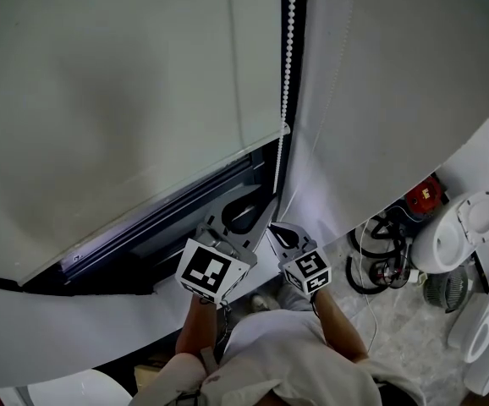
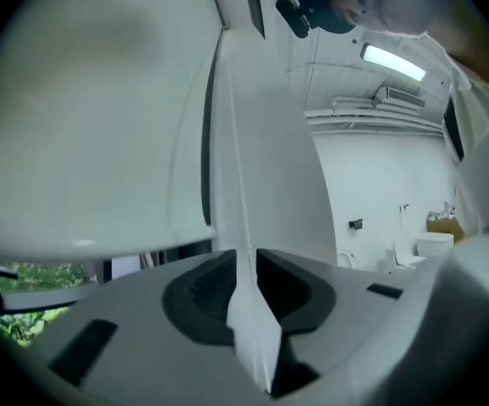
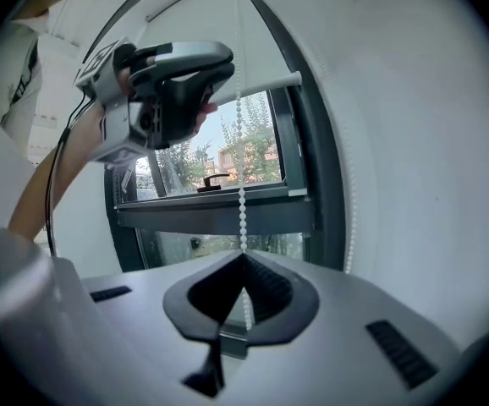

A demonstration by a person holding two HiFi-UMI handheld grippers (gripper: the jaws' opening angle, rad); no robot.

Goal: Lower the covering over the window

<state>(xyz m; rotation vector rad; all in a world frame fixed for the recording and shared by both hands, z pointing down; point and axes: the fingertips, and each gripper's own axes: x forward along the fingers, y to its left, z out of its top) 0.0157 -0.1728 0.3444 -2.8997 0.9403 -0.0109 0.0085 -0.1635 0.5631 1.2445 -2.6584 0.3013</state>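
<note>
The pale roller blind (image 1: 118, 100) hangs over most of the window, its bottom bar (image 1: 143, 205) just above the dark sill. A white bead chain (image 1: 288, 49) hangs down along the blind's right edge. My left gripper (image 1: 268, 203) is at the chain, its jaws a little apart; the chain (image 2: 238, 184) runs down through the gap at my left gripper (image 2: 246, 265) without being pressed. Just below it, my right gripper (image 1: 271, 227) is shut on the chain. In the right gripper view the chain (image 3: 241, 167) enters the closed tips of my right gripper (image 3: 244, 259).
A dark window frame (image 3: 219, 214) shows trees outside. A white curved wall (image 1: 380, 100) rises to the right. On the floor at the right are a white toilet (image 1: 460, 231), black cables (image 1: 380, 260), a red object (image 1: 425, 194) and a small fan (image 1: 443, 288).
</note>
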